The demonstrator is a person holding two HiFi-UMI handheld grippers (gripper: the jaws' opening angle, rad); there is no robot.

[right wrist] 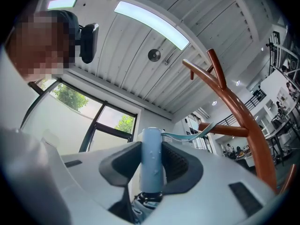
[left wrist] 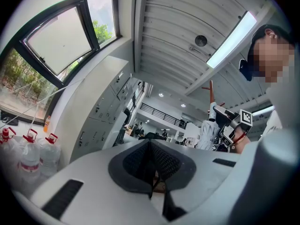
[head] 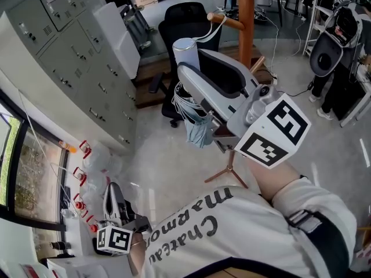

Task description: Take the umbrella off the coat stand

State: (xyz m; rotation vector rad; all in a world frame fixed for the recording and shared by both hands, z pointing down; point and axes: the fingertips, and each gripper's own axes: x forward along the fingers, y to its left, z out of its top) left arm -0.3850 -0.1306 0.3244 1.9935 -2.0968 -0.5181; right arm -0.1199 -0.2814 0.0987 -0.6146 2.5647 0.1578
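A folded pale-blue umbrella (head: 196, 126) hangs beside the brown wooden coat stand (head: 246, 22). My right gripper (head: 192, 63) is shut on its light-blue cylindrical handle (head: 185, 50). In the right gripper view the handle (right wrist: 152, 163) stands upright between the two dark pads. Its thin wrist strap (right wrist: 187, 136) runs to a peg (right wrist: 227, 129) of the coat stand (right wrist: 243, 116). My left gripper (head: 113, 204) is low at the left, away from the stand. Its pads (left wrist: 165, 165) meet with nothing between them. The left gripper view shows the umbrella (left wrist: 206, 134) far off.
Grey metal cabinets (head: 64, 45) line the left wall beside a window (head: 23, 167). Several clear bottles with red caps (head: 87, 155) stand under them. A black office chair (head: 182, 22) is behind the umbrella. The stand's splayed feet (head: 229, 172) rest on the pale floor.
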